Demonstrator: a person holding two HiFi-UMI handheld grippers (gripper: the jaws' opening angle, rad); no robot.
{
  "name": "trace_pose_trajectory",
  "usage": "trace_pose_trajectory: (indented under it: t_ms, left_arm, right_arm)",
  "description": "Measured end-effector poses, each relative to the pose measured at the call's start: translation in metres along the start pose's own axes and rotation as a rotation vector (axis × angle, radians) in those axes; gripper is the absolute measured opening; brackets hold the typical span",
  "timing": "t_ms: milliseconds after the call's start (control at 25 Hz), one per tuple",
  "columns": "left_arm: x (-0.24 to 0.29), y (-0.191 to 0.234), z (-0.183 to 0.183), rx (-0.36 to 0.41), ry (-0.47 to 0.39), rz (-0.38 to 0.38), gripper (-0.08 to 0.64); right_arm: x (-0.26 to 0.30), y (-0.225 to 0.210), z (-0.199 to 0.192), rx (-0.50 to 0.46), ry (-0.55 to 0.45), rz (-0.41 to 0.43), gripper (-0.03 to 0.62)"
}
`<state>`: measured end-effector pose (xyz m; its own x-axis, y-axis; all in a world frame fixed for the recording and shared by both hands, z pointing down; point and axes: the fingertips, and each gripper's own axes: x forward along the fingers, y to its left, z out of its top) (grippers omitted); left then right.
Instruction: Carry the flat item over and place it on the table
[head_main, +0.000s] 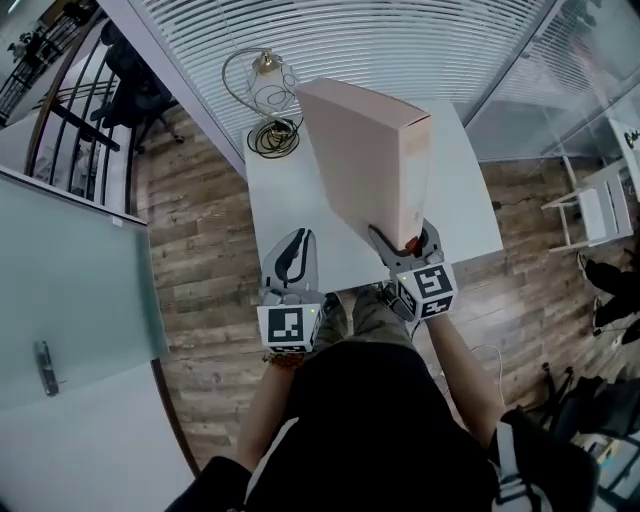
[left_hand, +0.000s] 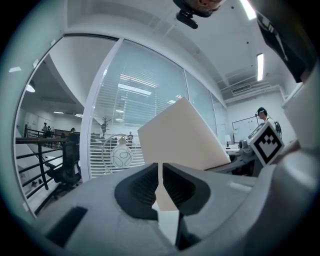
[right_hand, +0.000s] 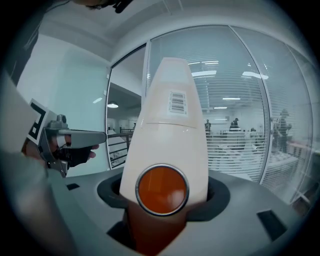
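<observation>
The flat item (head_main: 370, 165) is a beige box-like folder held on edge above the white table (head_main: 290, 200). My right gripper (head_main: 405, 245) is shut on its near end. In the right gripper view the narrow spine (right_hand: 172, 130) rises between the jaws of my right gripper (right_hand: 162, 197), with a barcode label high up and a round orange disc (right_hand: 162, 190) low down. My left gripper (head_main: 292, 255) hovers over the table's near left part, shut and empty. In the left gripper view its jaws (left_hand: 160, 182) meet, and the folder (left_hand: 182, 135) stands tilted beyond them.
A wire-globe lamp (head_main: 265, 85) and a coiled cable (head_main: 275, 135) sit at the table's far left corner. A glass wall with blinds (head_main: 350, 35) runs behind the table. Wooden floor (head_main: 200, 250) lies to the left, and a white chair (head_main: 595, 210) stands at the right.
</observation>
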<state>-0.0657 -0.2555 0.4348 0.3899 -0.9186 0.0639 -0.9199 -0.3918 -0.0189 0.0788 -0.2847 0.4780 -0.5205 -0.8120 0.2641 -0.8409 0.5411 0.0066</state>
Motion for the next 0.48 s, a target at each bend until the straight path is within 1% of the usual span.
trace_pose_trajectory:
  t_ms: [80, 120, 240, 320, 480]
  left_arm:
    - [0.001, 0.003, -0.002, 0.018, 0.005, 0.01, 0.041]
    - [0.003, 0.005, -0.004, 0.021, 0.008, 0.016, 0.041]
    - [0.005, 0.008, -0.011, 0.013, 0.025, 0.027, 0.041]
    - [0.004, 0.009, -0.018, 0.015, 0.039, 0.026, 0.041]
    - [0.011, 0.01, -0.031, 0.015, 0.068, 0.019, 0.041]
  right_arm:
    - [0.008, -0.005, -0.009, 0.042, 0.006, 0.021, 0.278]
    - [0.011, -0.009, -0.013, 0.048, 0.014, 0.02, 0.278]
    - [0.018, -0.018, -0.026, 0.025, 0.054, 0.013, 0.278]
    - [0.022, -0.018, -0.033, 0.032, 0.064, 0.028, 0.279]
    - [0.03, -0.023, -0.045, 0.135, 0.073, 0.072, 0.279]
